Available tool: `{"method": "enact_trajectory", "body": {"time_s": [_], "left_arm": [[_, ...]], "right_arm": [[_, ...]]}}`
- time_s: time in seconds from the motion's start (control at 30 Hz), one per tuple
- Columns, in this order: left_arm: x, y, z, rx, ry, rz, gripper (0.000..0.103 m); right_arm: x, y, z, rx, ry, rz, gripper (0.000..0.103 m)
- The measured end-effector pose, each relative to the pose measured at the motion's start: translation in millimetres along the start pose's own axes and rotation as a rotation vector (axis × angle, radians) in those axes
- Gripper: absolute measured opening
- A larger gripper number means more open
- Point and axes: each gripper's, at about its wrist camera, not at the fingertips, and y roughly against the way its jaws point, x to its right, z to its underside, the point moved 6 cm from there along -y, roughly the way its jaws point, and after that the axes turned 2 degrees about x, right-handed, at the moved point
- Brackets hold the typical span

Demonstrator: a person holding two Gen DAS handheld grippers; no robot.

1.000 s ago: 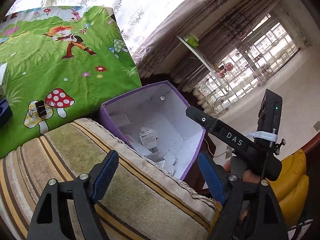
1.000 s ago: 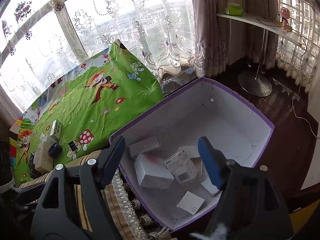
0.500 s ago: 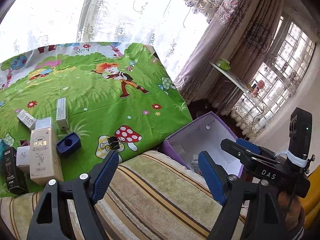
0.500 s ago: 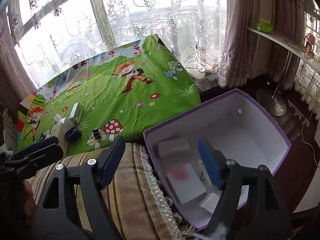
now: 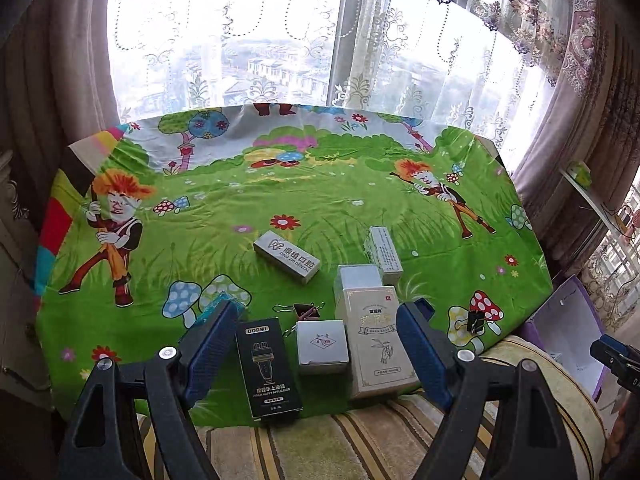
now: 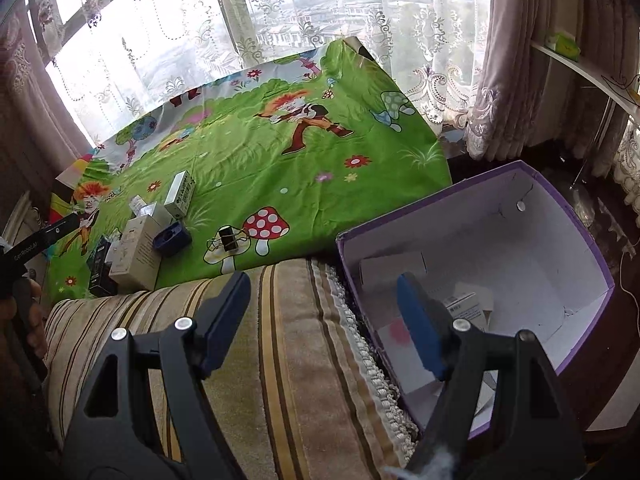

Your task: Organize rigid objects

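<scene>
Left hand-held gripper (image 5: 316,356): jaws wide, empty, above the boxes (image 5: 372,344) lying clustered on the green cloth (image 5: 280,200).
Right hand-held gripper (image 6: 324,320): jaws wide, empty, over the striped cushion (image 6: 288,340).
Purple bin (image 6: 560,216): beside the cushion, several boxes inside.

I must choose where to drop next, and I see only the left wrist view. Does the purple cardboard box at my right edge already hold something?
Observer: Yes. The purple cardboard box holds several white cartons; one carries a barcode label.
Operator: Does the right gripper carry anything?
Observer: No. The right gripper is open, with nothing between its fingers.
Operator: What hides behind my right finger?
Observer: A small dark blue plastic case with a round hole, beside the tall cream carton.
</scene>
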Motion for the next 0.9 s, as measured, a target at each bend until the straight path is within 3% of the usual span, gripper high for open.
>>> {"method": "enact_trajectory", "body": {"time_s": [0.23, 0.43, 0.9], "left_arm": [[-60.4, -7.4, 13.9, -0.049, 0.056, -0.063, 0.081], [-94.1, -22.8, 29.6, -0.122, 0.120, -0.088, 0.072], [-91.7, -64.9, 49.2, -0.279, -0.005, -0.130, 0.058]], "right_arm": [[-34.4, -10.3, 0.2, -0.030, 0.069, -0.037, 0.078], [-64.5, -17.6, -2.6, -0.053, 0.117, -0.076, 0.078], [-164.3, -53.4, -6.2, -0.150, 0.252, -0.188, 0.078]]}}
